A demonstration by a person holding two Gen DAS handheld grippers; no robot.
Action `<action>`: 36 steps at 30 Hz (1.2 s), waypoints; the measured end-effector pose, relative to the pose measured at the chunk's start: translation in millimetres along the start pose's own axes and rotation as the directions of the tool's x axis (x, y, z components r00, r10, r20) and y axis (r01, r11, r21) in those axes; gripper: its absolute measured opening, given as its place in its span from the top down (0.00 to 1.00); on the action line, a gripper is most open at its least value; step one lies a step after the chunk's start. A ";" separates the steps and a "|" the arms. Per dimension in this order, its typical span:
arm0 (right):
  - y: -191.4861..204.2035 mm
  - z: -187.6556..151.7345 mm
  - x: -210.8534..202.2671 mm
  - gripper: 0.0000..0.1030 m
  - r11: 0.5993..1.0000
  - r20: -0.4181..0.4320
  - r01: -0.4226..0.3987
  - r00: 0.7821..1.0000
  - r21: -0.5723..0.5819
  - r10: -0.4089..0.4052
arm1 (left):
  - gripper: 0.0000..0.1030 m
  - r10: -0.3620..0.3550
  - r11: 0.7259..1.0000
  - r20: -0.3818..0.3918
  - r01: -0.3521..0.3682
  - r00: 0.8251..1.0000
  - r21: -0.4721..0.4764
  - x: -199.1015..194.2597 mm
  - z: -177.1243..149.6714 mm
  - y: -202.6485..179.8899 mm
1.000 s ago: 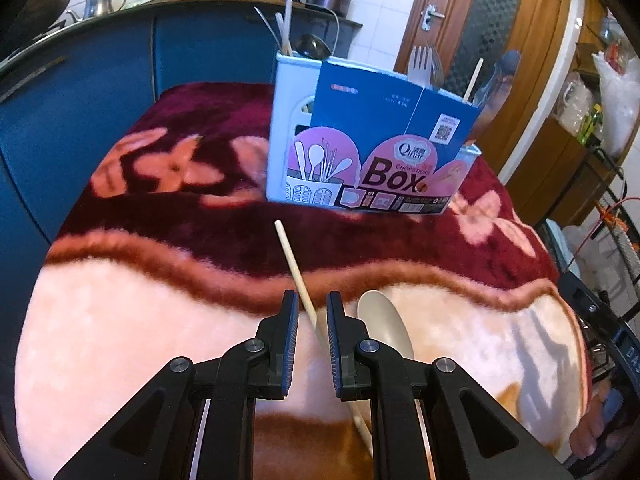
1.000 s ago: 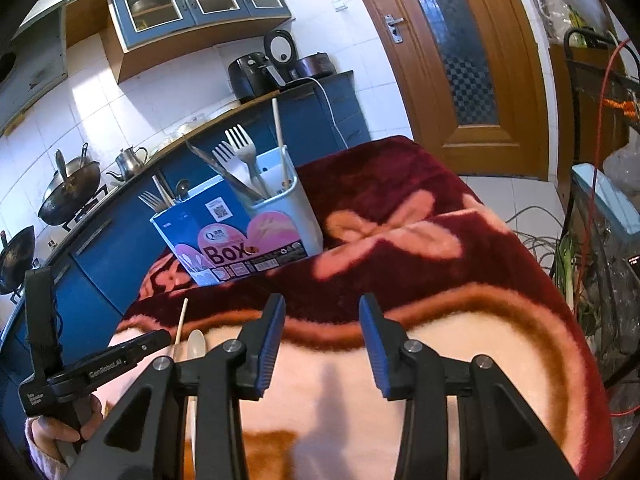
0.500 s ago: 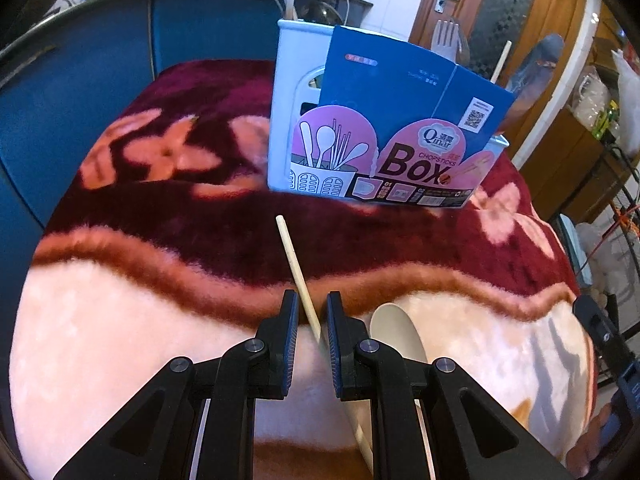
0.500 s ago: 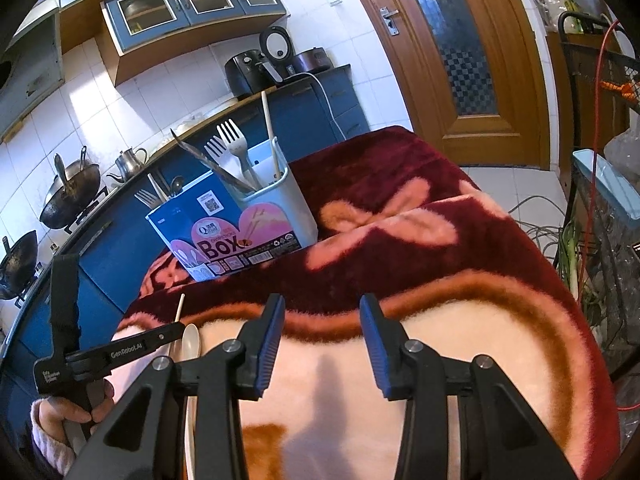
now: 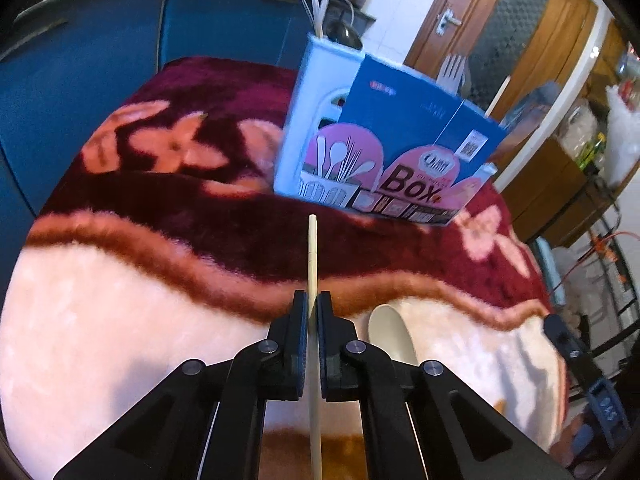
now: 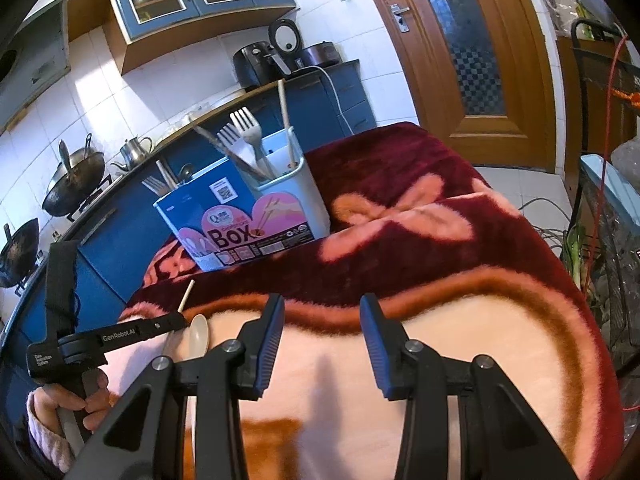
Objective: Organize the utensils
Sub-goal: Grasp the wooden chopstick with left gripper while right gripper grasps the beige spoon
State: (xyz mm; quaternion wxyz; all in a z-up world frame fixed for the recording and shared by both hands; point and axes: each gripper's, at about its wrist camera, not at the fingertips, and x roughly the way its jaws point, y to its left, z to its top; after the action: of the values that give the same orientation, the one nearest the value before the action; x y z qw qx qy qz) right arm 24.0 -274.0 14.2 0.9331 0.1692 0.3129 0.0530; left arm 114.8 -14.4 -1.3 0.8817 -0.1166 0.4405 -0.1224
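Left claw [image 5: 312, 312] clenched on chopstick [image 5: 312, 256], right claw [image 6: 322, 320] released, holder [image 5: 384, 152] labelled "Box".

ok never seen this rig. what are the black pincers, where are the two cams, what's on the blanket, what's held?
No robot here: a person holds a handheld two-finger tool in each hand. Each picture comes from a fisheye camera on one tool, looking forward along its fingers. The left tool is shut on a wooden chopstick; the right wrist view shows it from the side. The right tool is open and holds nothing. On the flowered blanket lie a pale spoon and, further back, a utensil box already holding forks and chopsticks.
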 end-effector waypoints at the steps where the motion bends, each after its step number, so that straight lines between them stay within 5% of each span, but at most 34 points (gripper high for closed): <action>1: 3.2 -0.4 0.5 0.59 1.000 -0.004 -0.002 1.000 -0.007 0.002 | 0.96 -0.007 1.000 0.011 0.007 1.000 -0.004 -3.4 0.0 1.6; 19: 70.9 -16.7 23.0 0.58 0.982 -0.159 -0.039 0.987 -0.182 0.010 | 0.96 0.006 1.000 0.223 -0.006 0.975 -0.005 -59.1 -11.2 29.5; 36: 116.3 -26.1 59.0 0.58 0.930 -0.402 -0.093 0.913 -0.355 -0.062 | 0.96 0.018 1.000 0.285 -0.023 0.958 0.014 -73.6 -20.6 41.0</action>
State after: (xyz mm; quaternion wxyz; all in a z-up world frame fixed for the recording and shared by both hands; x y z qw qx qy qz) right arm 56.2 -145.5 1.9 0.8620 -0.0200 0.4832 0.1517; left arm 60.0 45.7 28.8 0.9382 -0.1206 0.3090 -0.0989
